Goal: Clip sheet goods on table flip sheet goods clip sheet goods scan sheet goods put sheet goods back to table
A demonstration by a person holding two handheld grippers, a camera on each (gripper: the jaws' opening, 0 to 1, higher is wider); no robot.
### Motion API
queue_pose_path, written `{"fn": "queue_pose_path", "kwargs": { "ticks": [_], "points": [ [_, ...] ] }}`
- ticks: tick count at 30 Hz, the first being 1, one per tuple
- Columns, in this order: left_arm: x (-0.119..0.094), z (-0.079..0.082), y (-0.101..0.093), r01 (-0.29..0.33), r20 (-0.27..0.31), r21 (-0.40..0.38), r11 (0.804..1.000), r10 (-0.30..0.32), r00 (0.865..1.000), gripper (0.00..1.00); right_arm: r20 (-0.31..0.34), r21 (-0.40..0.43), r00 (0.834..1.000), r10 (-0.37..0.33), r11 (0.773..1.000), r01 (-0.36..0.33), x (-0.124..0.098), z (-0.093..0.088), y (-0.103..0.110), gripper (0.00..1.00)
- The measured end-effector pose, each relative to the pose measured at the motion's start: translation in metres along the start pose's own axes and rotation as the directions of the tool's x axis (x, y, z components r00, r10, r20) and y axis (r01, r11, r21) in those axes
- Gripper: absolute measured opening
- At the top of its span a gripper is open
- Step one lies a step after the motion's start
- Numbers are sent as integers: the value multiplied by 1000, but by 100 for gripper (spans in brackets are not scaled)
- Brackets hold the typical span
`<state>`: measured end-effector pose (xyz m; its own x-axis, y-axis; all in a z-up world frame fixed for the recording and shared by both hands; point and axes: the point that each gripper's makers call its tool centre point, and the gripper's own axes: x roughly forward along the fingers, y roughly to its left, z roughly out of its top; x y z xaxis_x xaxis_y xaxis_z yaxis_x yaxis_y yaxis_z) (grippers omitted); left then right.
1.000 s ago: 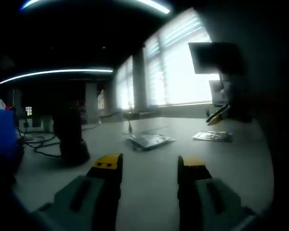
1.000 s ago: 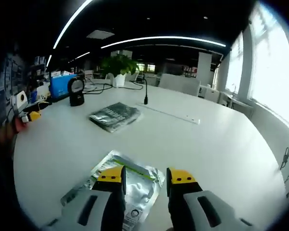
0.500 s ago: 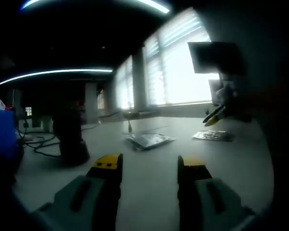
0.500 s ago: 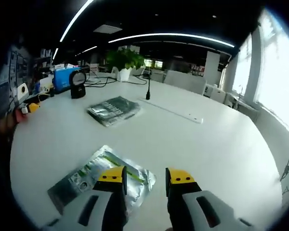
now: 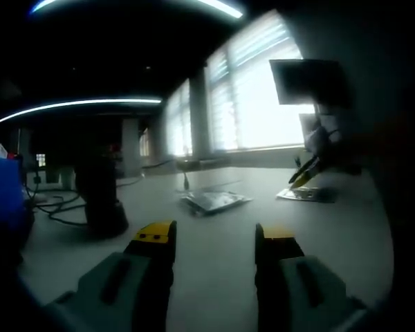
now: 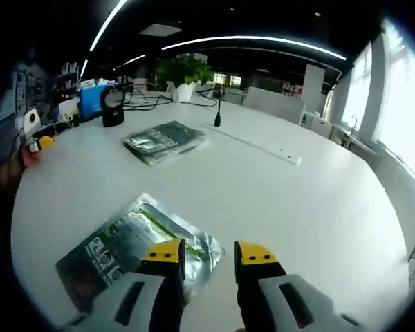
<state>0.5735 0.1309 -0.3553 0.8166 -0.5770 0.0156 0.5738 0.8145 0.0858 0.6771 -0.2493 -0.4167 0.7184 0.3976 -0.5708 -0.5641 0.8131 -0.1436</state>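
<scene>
Hovering right gripper (image 6: 209, 251), jaws apart, over foil pouch (image 6: 128, 243).

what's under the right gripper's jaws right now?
The near foil pouch lies flat on the white table; the right gripper hangs over its near corner, jaws open. That corner is hidden by the left jaw.

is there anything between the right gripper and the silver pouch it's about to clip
Nothing visible. The right gripper hangs open right at the near edge of the silver pouch, with bare table around it. The dark pouch lies farther back, out of the path.
</scene>
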Motion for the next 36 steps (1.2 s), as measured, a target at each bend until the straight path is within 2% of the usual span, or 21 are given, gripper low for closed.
{"fn": "queue_pose_path", "kwargs": {
  "ticks": [2,8,14,15,23,25,32,36],
  "points": [
    [0,0,0,-1,1,-1,1000,1,1000,38,2,40,1000,3,999,-3,1,-1,-1,22],
    [0,0,0,0,0,-2,1000,0,1000,38,-12,39,1000,16,999,-15,4,-3,7,13],
    [0,0,1,0,0,0,1000,0,1000,38,-12,87,1000,3,996,-2,4,-5,2,19],
    [0,0,1,0,0,0,1000,0,1000,38,-14,111,1000,10,994,-9,4,-6,3,19],
    [1,-1,1,0,-2,2,1000,0,1000,38,-18,144,1000,13,990,-10,3,-6,5,14],
    [1,-1,1,0,-2,2,1000,0,1000,38,-22,141,1000,2,990,1,3,-6,3,10],
    [1,-1,2,0,-2,3,1000,0,1000,38,-37,143,999,-3,990,9,2,-7,1,8],
    [1,-1,3,0,-2,4,1000,0,1000,38,-50,122,999,3,992,3,2,-6,6,2]
  ]
}}
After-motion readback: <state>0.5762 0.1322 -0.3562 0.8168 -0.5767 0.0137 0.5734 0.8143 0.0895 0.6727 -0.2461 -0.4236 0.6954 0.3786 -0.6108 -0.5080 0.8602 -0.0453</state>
